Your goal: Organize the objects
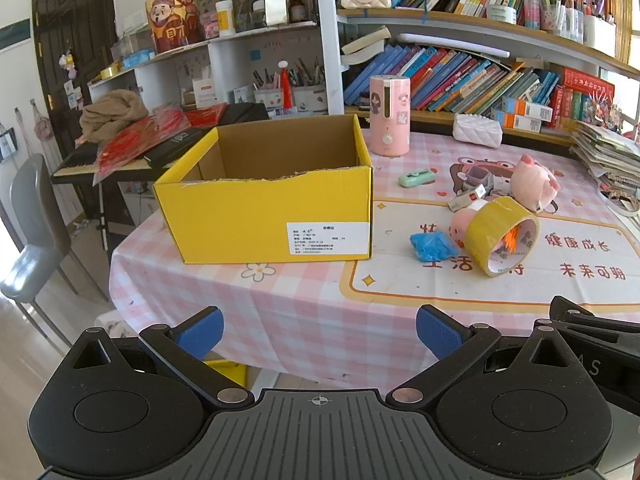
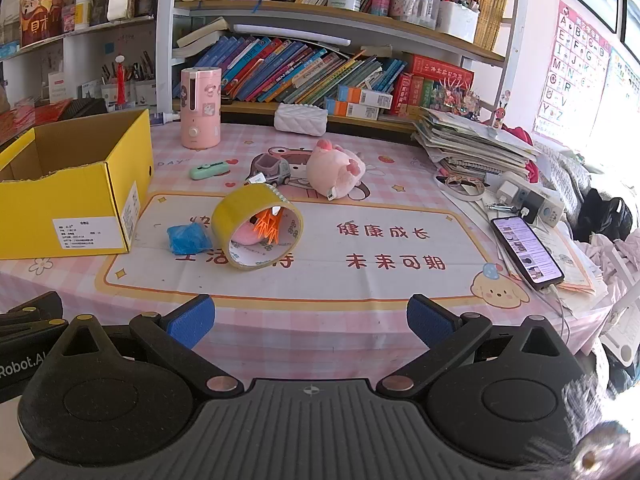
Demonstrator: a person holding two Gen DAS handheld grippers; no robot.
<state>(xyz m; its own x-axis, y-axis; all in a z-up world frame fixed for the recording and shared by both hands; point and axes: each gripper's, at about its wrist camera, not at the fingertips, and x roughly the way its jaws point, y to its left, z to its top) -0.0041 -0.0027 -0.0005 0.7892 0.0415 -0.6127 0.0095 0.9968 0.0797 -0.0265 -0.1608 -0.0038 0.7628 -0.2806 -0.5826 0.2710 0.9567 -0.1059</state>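
Observation:
An open yellow cardboard box [image 1: 264, 216] [image 2: 76, 196] stands on the left of the pink checked table, and its inside looks empty. Right of it lie a blue crumpled packet [image 1: 432, 246] [image 2: 188, 238], a yellow tape roll [image 1: 500, 236] [image 2: 256, 232] on its side with a pink and orange toy behind its hole, a pink plush pig [image 1: 534, 184] [image 2: 336, 170], a grey toy truck [image 2: 272, 170] and a green flat case [image 1: 416, 178] [image 2: 210, 170]. My left gripper [image 1: 320, 332] and right gripper [image 2: 310, 320] hover open at the near table edge, nothing between their blue pads.
A pink cylinder appliance [image 1: 389, 116] [image 2: 200, 108] and a white quilted pouch [image 2: 301, 119] stand at the back by the bookshelf. A paper stack [image 2: 476, 144], chargers and a lit phone [image 2: 526, 252] crowd the right edge. A grey chair [image 1: 32, 240] stands left of the table.

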